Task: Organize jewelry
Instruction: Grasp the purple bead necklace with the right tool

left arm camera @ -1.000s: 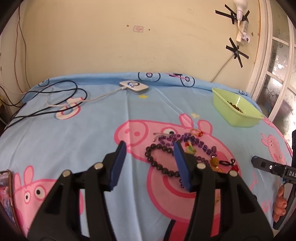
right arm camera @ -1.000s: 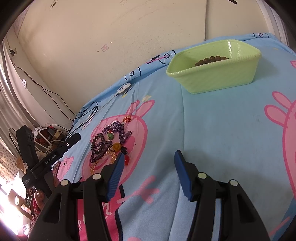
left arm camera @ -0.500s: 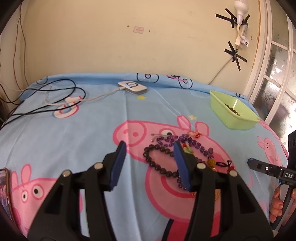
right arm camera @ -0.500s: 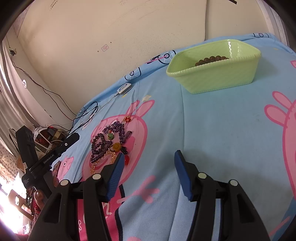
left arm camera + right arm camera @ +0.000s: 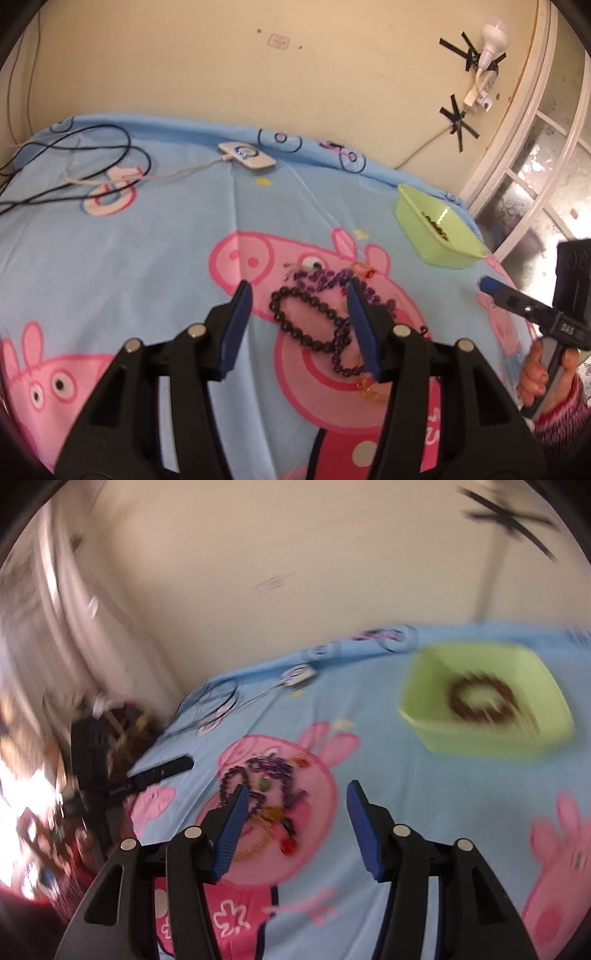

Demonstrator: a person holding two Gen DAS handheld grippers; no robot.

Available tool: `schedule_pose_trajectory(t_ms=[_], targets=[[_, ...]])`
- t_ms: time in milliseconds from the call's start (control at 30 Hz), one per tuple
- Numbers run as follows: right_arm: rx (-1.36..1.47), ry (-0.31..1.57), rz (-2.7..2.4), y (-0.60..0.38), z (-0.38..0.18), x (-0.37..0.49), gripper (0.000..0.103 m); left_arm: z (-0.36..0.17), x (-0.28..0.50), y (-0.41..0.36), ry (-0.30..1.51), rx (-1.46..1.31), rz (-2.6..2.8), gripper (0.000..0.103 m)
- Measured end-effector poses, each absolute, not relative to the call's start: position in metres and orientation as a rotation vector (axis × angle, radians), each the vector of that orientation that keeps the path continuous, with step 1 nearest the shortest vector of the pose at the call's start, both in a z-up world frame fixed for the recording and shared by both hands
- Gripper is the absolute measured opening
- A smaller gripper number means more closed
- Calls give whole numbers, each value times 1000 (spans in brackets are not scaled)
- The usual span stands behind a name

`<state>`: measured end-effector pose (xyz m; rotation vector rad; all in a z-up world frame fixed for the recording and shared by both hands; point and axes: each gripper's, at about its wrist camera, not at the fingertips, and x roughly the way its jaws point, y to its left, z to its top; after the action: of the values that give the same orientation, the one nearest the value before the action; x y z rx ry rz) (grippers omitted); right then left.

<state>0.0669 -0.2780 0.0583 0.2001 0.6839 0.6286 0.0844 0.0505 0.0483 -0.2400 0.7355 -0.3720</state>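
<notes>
A pile of jewelry lies on the pink pig print of the blue sheet: a black bead bracelet (image 5: pixel 303 321), purple bead strands (image 5: pixel 332 278) and gold pieces (image 5: pixel 371 387). My left gripper (image 5: pixel 299 314) is open and empty, just above the black bracelet. A green tray (image 5: pixel 436 230) holds a brown bead bracelet (image 5: pixel 480 698). My right gripper (image 5: pixel 295 812) is open and empty above the sheet, with the jewelry pile (image 5: pixel 266 790) at its left finger; this view is blurred. The right gripper also shows at the right of the left wrist view (image 5: pixel 491 286).
A white charging pad (image 5: pixel 246 158) with a cable and black wires (image 5: pixel 74 155) lies at the back left of the bed. The wall is behind, a window frame (image 5: pixel 517 147) at the right. Clutter stands beside the bed's left side (image 5: pixel 122 731).
My right gripper has swung fast toward the jewelry pile and risen, so the tray's inside now shows. My left gripper has moved closer over the black bracelet. Both stay open.
</notes>
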Motion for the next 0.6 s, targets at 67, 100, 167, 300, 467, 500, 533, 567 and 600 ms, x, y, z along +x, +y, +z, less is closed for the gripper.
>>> schedule_pose_trajectory(t_ms=[67, 100, 167, 300, 467, 500, 533, 567, 600], targets=[[117, 701, 660, -259, 61, 75, 29, 53, 87, 53, 740, -256, -381, 51], [56, 722, 673, -244, 59, 85, 27, 53, 88, 54, 741, -263, -382, 51], [1, 765, 691, -225, 52, 100, 17, 51, 89, 55, 743, -271, -376, 51], [-83, 902, 690, -195, 24, 131, 6, 43, 89, 58, 763, -305, -369, 51], [-129, 913, 651, -180, -1, 153, 0, 41, 89, 58, 770, -271, -341, 51], [-110, 929, 663, -181, -1, 157, 0, 42, 89, 57, 770, -253, -331, 51], [-79, 931, 679, -183, 1, 158, 0, 43, 89, 56, 769, -236, -325, 51], [-71, 908, 681, -185, 7, 156, 0, 44, 89, 54, 770, -219, -325, 51], [-61, 890, 682, -188, 14, 155, 0, 45, 88, 50, 770, -197, -333, 51]])
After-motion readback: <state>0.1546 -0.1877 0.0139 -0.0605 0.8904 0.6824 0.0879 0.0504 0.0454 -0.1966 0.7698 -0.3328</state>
